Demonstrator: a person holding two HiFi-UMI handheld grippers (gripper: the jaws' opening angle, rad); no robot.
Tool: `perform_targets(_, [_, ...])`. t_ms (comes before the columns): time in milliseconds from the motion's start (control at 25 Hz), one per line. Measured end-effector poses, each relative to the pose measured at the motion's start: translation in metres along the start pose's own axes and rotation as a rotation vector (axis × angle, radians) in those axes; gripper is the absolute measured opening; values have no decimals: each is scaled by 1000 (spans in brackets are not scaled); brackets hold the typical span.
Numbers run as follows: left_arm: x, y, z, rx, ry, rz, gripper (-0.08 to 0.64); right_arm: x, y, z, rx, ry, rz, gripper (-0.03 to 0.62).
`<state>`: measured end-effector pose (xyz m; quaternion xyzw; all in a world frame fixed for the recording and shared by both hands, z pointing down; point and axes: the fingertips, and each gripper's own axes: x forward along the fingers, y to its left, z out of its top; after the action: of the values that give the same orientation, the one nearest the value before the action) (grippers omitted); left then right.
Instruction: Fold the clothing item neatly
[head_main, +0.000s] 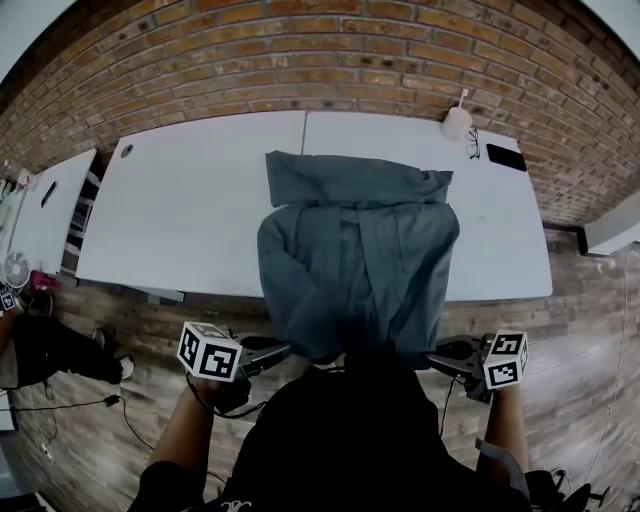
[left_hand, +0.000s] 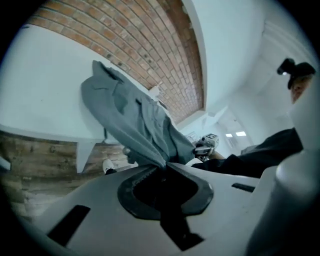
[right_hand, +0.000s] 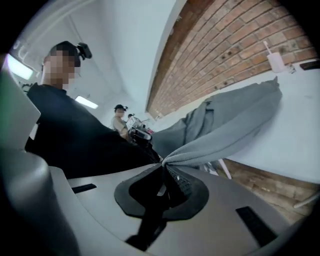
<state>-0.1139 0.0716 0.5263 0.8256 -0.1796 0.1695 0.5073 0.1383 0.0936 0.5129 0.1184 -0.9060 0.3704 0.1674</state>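
Garment: a grey garment lies in the middle of the white table. A folded band of it crosses the far side, and the rest spreads toward the near edge.
Garment's near end: it runs past the near table edge toward the person and is lifted clear of the surface. Its two near corners are drawn into points, one at each gripper.
Left gripper: the left gripper is at the near left corner of the garment. Its jaws are closed together on a pinch of the grey cloth, which fans out from the tips toward the table.
Right gripper: the right gripper is at the near right corner. Its jaws are clamped on a bunched point of the same cloth, which stretches away taut to the far right.
Spacing: the two grippers are well apart, at about the same nearness, on either side of the person's body.
Marker cubes: a left cube and a right cube sit on the grippers, outside the garment's edges.
Table: two white tops butt together, and the garment lies across the seam, mostly on the right one.
Far right of table: a white cup with a straw stands by the brick wall. A pair of glasses lies just beside it, and a black phone lies to their right. All three are clear of the garment.
Floor: wood planks show below the near table edge.
Background: in the right gripper view, a second person stands far off in the room.
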Motion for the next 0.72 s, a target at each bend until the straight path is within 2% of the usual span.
perform_targets(120, [-16, -49, 13, 112, 0, -124, 28, -13, 40, 32, -90, -17, 121, 21])
perform_targets(200, [-33, -76, 33, 182, -37, -184, 28, -26, 57, 58, -167, -27, 167, 21])
perform_targets(280, [-53, -99, 61, 246, -106, -223, 28, -44, 71, 87, -246, -62, 203, 21])
perform_targets(400, [-92, -120, 118, 302, -260, -236, 28, -81, 81, 148, -347, -200, 230, 21])
perform_targets(480, [-116, -114, 160, 307, -357, -170, 28, -109, 65, 193, -374, -314, 179, 21])
perform_targets(520, [-125, -103, 182, 300, -398, -109, 28, -122, 49, 216, -372, -364, 122, 21])
perform_targets(600, [-139, -69, 223, 271, -466, 58, 28, -143, 4, 255, -342, -439, -39, 21])
perform_targets(720, [-147, -10, 273, 240, -525, 301, 28, -162, -77, 297, -275, -492, -288, 21])
